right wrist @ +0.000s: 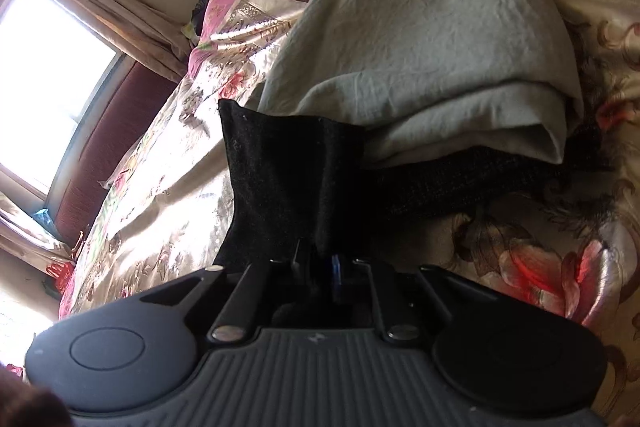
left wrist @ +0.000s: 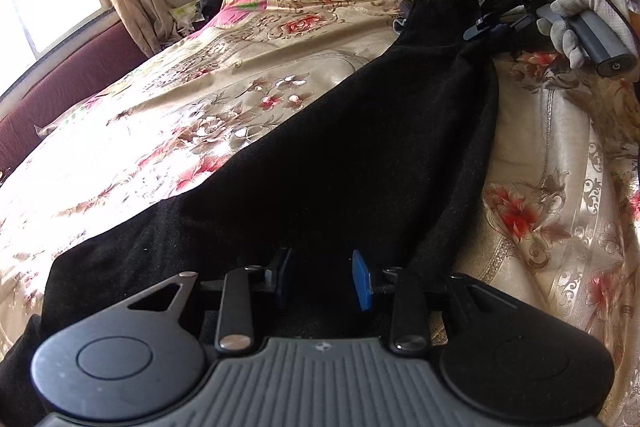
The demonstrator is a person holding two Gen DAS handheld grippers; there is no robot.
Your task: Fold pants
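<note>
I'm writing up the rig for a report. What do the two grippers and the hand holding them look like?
Both match: a grey ribbed body, two round black discs at the sides, black linkage bars with silver rivets, and blue pads on the fingers. The left gripper shows this, as does the right gripper. From the left view, the right one has a grey handle, white lettering and a thin cable, held by a hand in a pale grey glove.

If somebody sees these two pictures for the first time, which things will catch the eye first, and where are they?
First the black pants, a long dark band stretched across the flowered bedspread. Next the right gripper, closed on the far end of the pants, held by a gloved hand. The left gripper is open over the near end, and a pale folded blanket lies just beyond.
</note>
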